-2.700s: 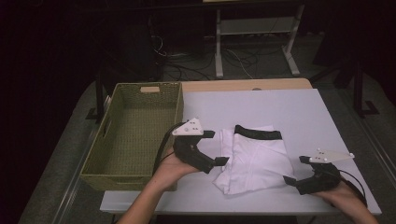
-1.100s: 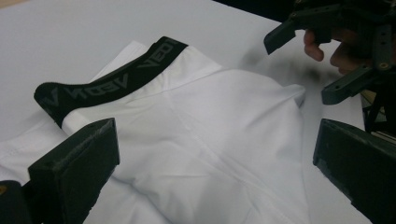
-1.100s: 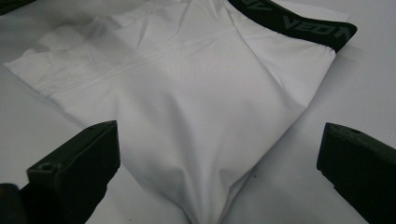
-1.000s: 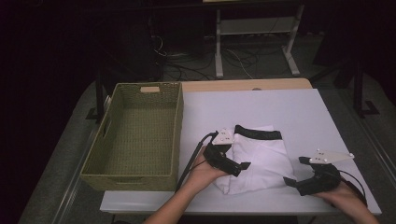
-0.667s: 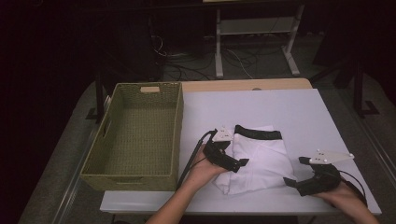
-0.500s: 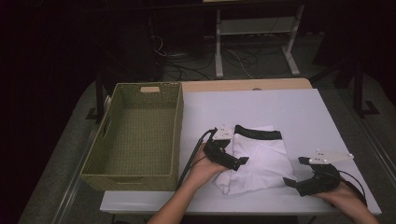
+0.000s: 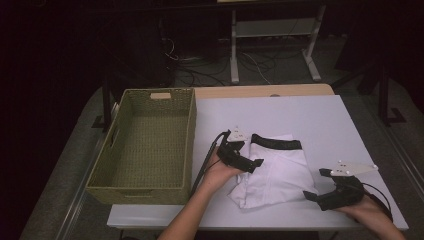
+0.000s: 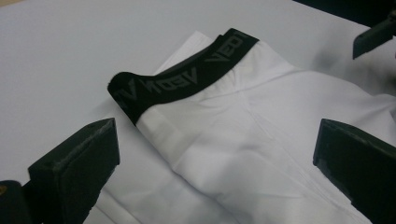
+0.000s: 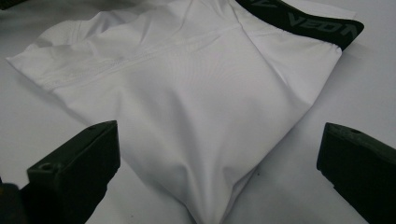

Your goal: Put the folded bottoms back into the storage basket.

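Observation:
A folded white garment (image 7: pixel 282 172) with a black lettered waistband (image 7: pixel 276 143) lies on the white table (image 7: pixel 300 112), near its front. My left gripper (image 7: pixel 252 165) hovers over the garment's left edge and points right. In the left gripper view the left gripper (image 8: pixel 215 140) is open, its jaws wide apart on either side of the garment (image 8: pixel 243 154) below the waistband (image 8: pixel 187 79). My right gripper (image 7: pixel 314 184) rests at the garment's lower right corner. In its own view the right gripper (image 9: pixel 219 140) is open, with the white cloth (image 9: pixel 196 102) lying between the jaws.
A woven olive basket (image 7: pixel 191 127) stands on the table's left side, close to the left hand. Bare table stretches behind and to the right of the garment. Beyond the table are metal legs (image 7: pixel 233 50) and cables on a dark floor.
My left gripper has moved right, away from the basket, and now sits over the garment's left edge. The right gripper and the garment have stayed where they were.

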